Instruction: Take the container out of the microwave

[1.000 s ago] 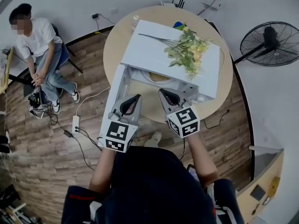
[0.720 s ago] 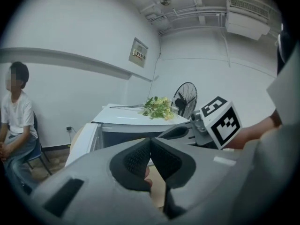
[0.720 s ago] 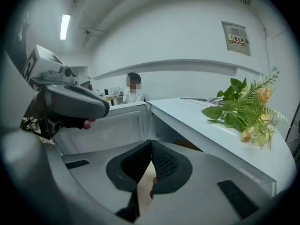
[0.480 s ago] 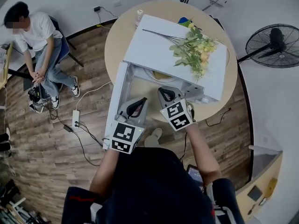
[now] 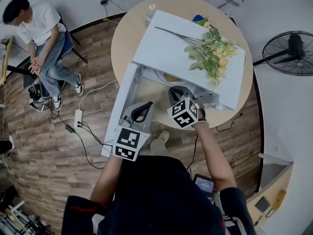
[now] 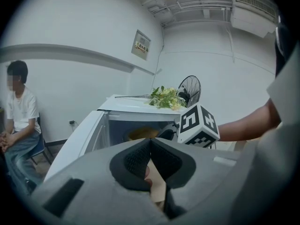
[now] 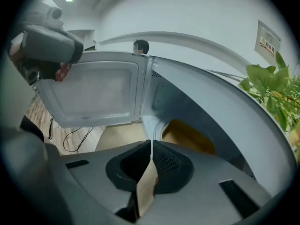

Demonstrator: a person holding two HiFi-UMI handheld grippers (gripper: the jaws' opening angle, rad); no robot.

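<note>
Two hand-held grippers: we hold one in each hand, both in front of the open oven, close together but not touching.
Left hand-held gripper [image 5: 145,106] [image 6: 150,140]: its grey jaws are together with nothing between them. It sits just beside the open door, before the left side of the cavity.
Right hand-held gripper [image 5: 175,91] [image 7: 151,142]: its jaws are pressed together and hold nothing. The tips are at the mouth of the cavity and tilt down towards the container.
Task's thing: the rounded yellow-brown container [image 5: 168,79] [image 6: 140,133] [image 7: 188,135] sits inside the cavity, on its floor. Neither gripper touches it, and we cannot make out its exact shape.
Oven: the white box-shaped microwave [image 5: 178,45] [image 6: 123,104] [image 7: 206,95] stands on the desk.
Door: the white microwave door [image 5: 120,106] [image 6: 77,139] [image 7: 93,92] is swung fully open to our left.
On top: a bunch of green-leaved yellow flowers [image 5: 213,54] [image 6: 164,98] [image 7: 275,89] lies across the oven's roof.
Desk: the round light wooden desk [image 5: 124,38] [image 7: 119,135] carries the oven.
Surroundings: a black floor fan [image 5: 291,53] [image 6: 190,89] stands to our right. A seated person in a white shirt [image 5: 41,33] [image 6: 18,121] is well off to our left, on the dark plank floor [image 5: 39,151].
</note>
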